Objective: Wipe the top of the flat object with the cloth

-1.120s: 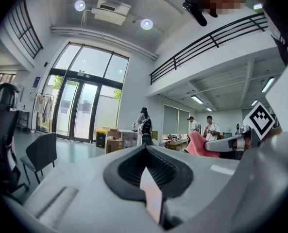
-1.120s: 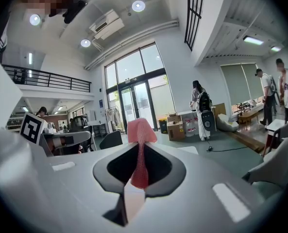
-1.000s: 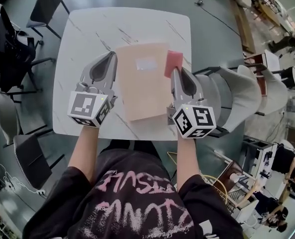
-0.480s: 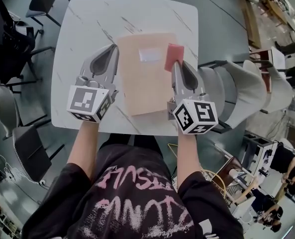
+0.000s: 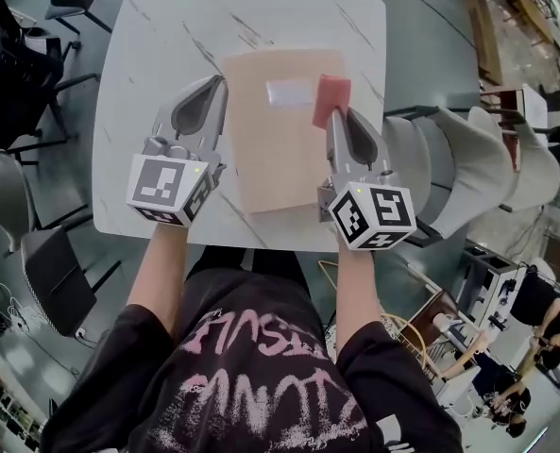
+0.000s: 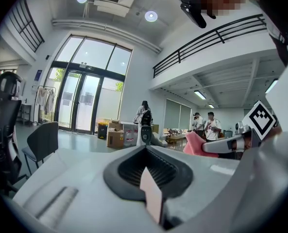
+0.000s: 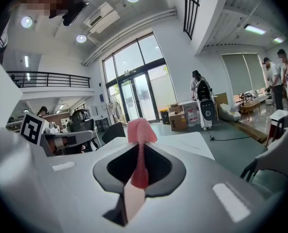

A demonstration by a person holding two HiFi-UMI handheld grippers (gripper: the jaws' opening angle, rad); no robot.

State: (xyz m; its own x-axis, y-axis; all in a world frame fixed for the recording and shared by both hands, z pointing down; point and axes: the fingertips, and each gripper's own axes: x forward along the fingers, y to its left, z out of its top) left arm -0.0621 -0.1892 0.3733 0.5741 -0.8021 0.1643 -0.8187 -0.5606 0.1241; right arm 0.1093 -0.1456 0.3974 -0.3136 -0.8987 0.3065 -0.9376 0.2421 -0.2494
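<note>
Desk, head view: white marbled desk (image 5: pixel 147 55) among chairs (image 5: pixel 48 281), carrying pale tan rectangular flat object (image 5: pixel 280 159) near its middle, small white label (image 5: pixel 289 91) toward the far end.
Left gripper, head view: left gripper (image 5: pixel 213 91) laid along flat object's left edge, probably steadying it.
Right gripper, head view: right gripper (image 5: pixel 334 116) at the right edge, small pink cloth (image 5: pixel 331 97) over the far right corner.
Left gripper view: jaws together, nothing seen between them.
Right gripper view: jaws clamped on pink cloth, rounded tuft standing above the tips.
Progress: cloth gripped and brought to flat object; wiping judged barely begun, most of the top left.
Surface: matte, plain, no visible dirt.
</note>
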